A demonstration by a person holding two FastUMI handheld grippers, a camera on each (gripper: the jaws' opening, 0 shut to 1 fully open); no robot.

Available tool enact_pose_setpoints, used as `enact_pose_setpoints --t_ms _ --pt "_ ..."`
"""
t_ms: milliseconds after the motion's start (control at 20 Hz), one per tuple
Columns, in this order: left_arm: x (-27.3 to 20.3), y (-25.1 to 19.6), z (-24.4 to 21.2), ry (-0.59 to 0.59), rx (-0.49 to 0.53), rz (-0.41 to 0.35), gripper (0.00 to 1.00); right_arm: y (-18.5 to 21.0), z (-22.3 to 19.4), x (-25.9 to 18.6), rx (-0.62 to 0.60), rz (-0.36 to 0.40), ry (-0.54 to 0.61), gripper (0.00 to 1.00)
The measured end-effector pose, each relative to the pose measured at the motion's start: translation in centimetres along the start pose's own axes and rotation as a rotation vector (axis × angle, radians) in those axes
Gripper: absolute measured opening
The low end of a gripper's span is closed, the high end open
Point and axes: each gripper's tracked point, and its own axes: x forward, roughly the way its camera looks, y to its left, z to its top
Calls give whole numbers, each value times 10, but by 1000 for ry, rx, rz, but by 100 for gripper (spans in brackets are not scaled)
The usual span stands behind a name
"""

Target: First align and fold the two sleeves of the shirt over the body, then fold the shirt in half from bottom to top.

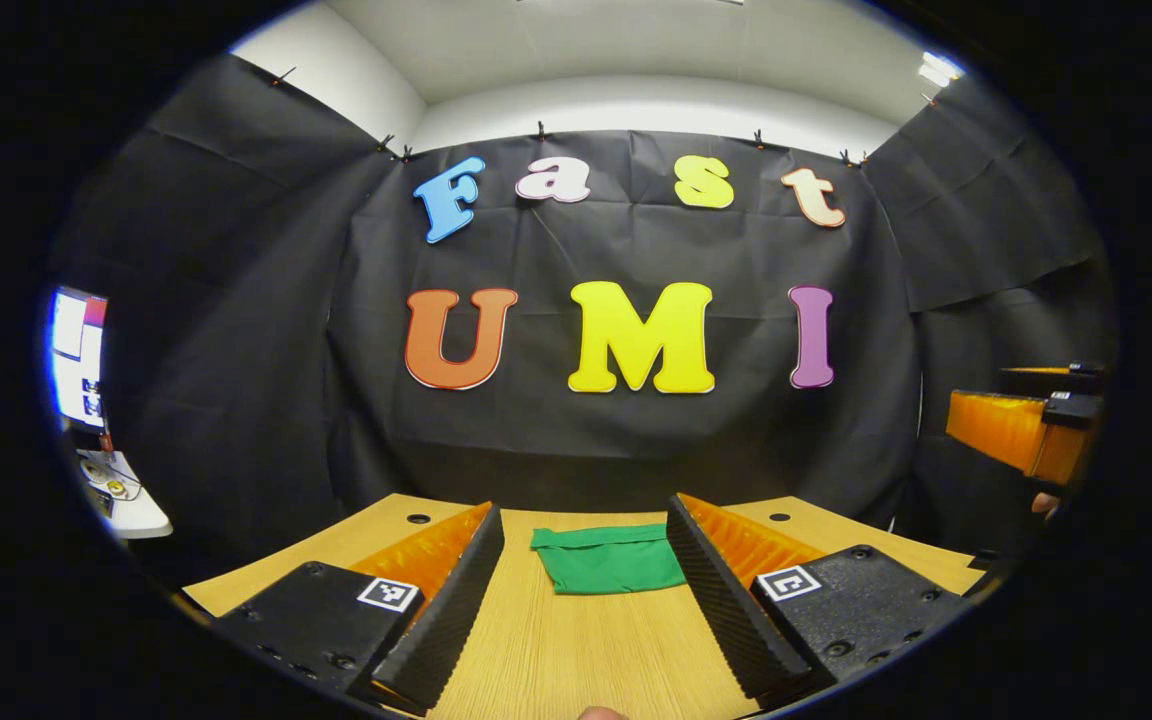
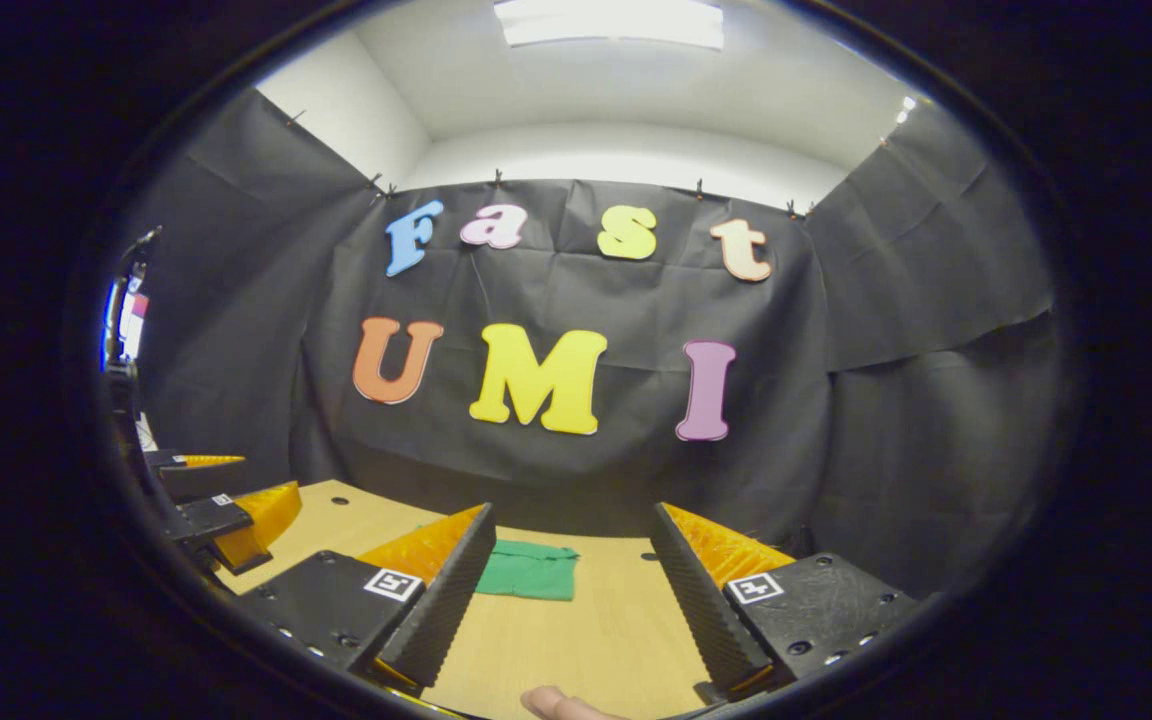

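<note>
The green shirt (image 1: 608,560) lies on the wooden bench (image 1: 556,650) as a compact, flat rectangle of soft, matte cloth with a folded band along its far edge, sitting near the bench's far side in front of the black cloth wall. In the left gripper view the left gripper (image 1: 584,560) hangs above the bench with its fingers (image 1: 456,600) spread wide and gripping nothing; the shirt shows in the gap between them, farther off and apart from both. Each finger is a long wedge with a finely ribbed inner face, mounted on a flat block studded with screw heads, and each block bears a small square black-and-white marker (image 1: 388,594) with a blocky pattern but no readable writing. In the right gripper view the right gripper (image 2: 572,555) is also spread wide and empty, its ribbed fingers (image 2: 441,600) framing the bench (image 2: 576,640), with the shirt (image 2: 528,572) lying just past the tip of the finger on the view's left. The bench top has a fine straight wood grain and a few small round holes (image 1: 418,519) near its far corners. A fingertip of the person (image 2: 561,704) peeks in at the bottom edge of the right gripper view. At the left edge of the left gripper view a lit screen (image 1: 76,355) stands above a small white shelf (image 1: 131,505).
</note>
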Motion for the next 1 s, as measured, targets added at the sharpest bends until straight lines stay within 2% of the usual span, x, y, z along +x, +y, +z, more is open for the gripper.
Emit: enact_pose_setpoints --t_ms 100,250,400,1000 --pt "1 1 2 -18 7 5 100 1 -17 6 7 -16 27 95" --pt "3 -5 -9 18 13 -4 100 5 -36 15 15 -9 70 96" --pt "5 -8 -6 9 38 -1 100 10 -45 20 29 6 94 95" --pt "10 -12 -14 22 33 2 100 27 -75 24 35 63 184 95"
